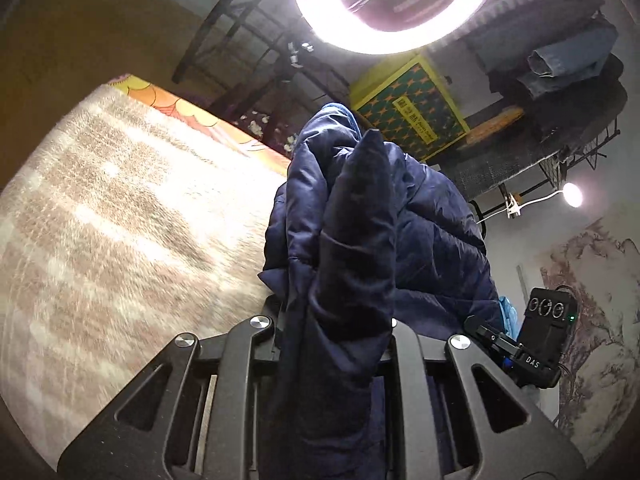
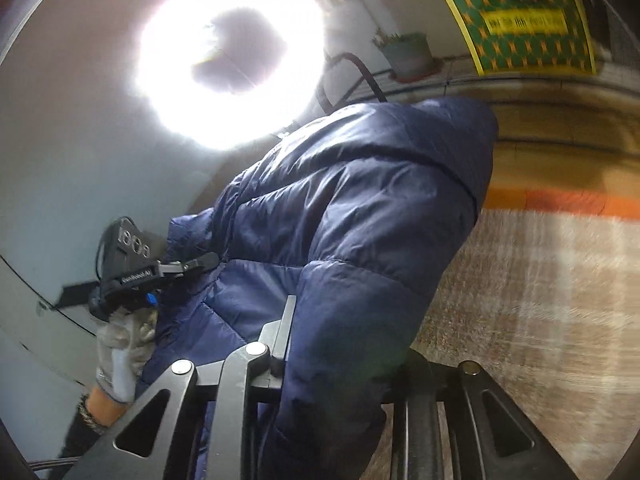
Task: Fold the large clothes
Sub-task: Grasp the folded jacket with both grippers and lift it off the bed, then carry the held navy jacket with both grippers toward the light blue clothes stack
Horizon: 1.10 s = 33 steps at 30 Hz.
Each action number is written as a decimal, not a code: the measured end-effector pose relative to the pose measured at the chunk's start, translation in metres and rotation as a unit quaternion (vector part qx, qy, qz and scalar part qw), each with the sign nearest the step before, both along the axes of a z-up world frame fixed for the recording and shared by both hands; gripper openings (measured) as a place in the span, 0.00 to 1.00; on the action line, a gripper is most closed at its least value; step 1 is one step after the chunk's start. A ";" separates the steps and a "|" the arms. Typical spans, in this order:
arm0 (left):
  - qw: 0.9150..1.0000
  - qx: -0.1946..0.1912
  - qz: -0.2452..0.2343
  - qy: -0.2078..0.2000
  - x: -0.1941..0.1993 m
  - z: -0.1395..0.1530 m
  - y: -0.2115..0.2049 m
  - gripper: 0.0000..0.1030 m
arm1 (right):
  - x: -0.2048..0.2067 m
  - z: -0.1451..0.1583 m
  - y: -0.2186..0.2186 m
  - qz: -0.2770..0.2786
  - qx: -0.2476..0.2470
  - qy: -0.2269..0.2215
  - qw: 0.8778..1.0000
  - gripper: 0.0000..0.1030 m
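Note:
A navy puffer jacket (image 1: 404, 216) hangs in the air between both grippers, above a beige shaggy rug (image 1: 112, 216). My left gripper (image 1: 336, 320) is shut on a thick fold of the jacket, which hides its fingertips. My right gripper (image 2: 340, 344) is shut on another bunched part of the jacket (image 2: 360, 200); one finger (image 2: 286, 328) shows beside the fabric. The right gripper also shows in the left wrist view (image 1: 532, 340). The left gripper shows in the right wrist view (image 2: 160, 268), held by a gloved hand (image 2: 120, 344).
A bright ring light (image 1: 396, 4) glares overhead. A yellow and green patterned box (image 1: 408, 108) stands by the wall. Folded jeans (image 1: 568, 60) lie on a dark rack at the right. A potted plant (image 2: 408, 54) sits on a ledge. An orange patterned mat (image 1: 180, 108) borders the rug.

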<state>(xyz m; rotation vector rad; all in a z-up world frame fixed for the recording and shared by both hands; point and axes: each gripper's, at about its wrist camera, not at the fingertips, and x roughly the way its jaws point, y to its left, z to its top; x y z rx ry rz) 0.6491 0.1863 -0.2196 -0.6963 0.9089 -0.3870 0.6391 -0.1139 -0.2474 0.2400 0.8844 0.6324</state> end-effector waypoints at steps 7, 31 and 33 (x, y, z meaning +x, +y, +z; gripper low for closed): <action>1.000 -0.001 -0.017 -0.026 -0.035 0.036 -0.027 0.14 | -0.047 0.040 -0.016 0.001 -0.056 -0.041 0.998 0.20; 0.987 0.034 -0.131 -0.084 -0.190 0.174 -0.227 0.14 | -0.259 0.162 -0.172 -0.062 -0.106 -0.110 0.986 0.20; 0.985 0.032 -0.145 -0.087 -0.197 0.180 -0.255 0.14 | -0.271 0.169 -0.195 -0.073 -0.107 -0.114 0.985 0.20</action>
